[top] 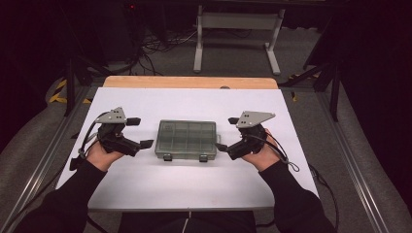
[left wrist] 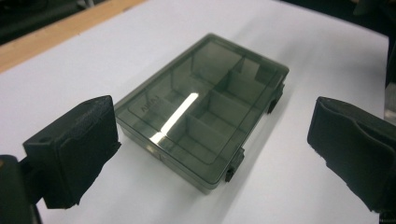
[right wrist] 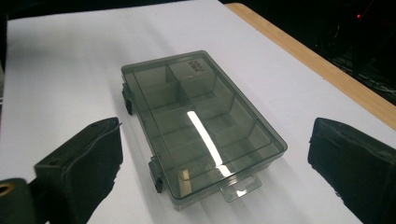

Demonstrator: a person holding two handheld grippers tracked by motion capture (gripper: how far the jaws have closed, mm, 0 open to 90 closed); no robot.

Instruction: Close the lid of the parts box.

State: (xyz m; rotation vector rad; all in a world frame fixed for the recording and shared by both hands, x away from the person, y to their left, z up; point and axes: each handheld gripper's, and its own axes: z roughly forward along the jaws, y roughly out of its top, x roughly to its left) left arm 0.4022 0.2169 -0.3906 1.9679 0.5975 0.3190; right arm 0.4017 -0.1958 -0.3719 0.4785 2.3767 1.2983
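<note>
A closed, smoky see-through compartment box point(top: 187, 138) lies flat in the middle of the white table top point(top: 184, 99), its two dark latches on the near long side. My left gripper point(top: 141, 132) hovers just off the box's left end, jaws wide apart and nothing between them. My right gripper point(top: 227, 133) mirrors it at the right end, near the small hang tab, also open and apart from the box. In the left gripper view the box point(left wrist: 205, 107) sits ahead of the open gripper point(left wrist: 210, 135). The right gripper view has the box point(right wrist: 201, 121) ahead of the open gripper point(right wrist: 219, 154).
A wooden strip point(top: 189, 81) runs along the table's far edge. Beyond it are a white metal stand point(top: 238, 36) and cables on the grey floor. Metal rails point(top: 53, 141) flank the table. White surface lies free all round the box.
</note>
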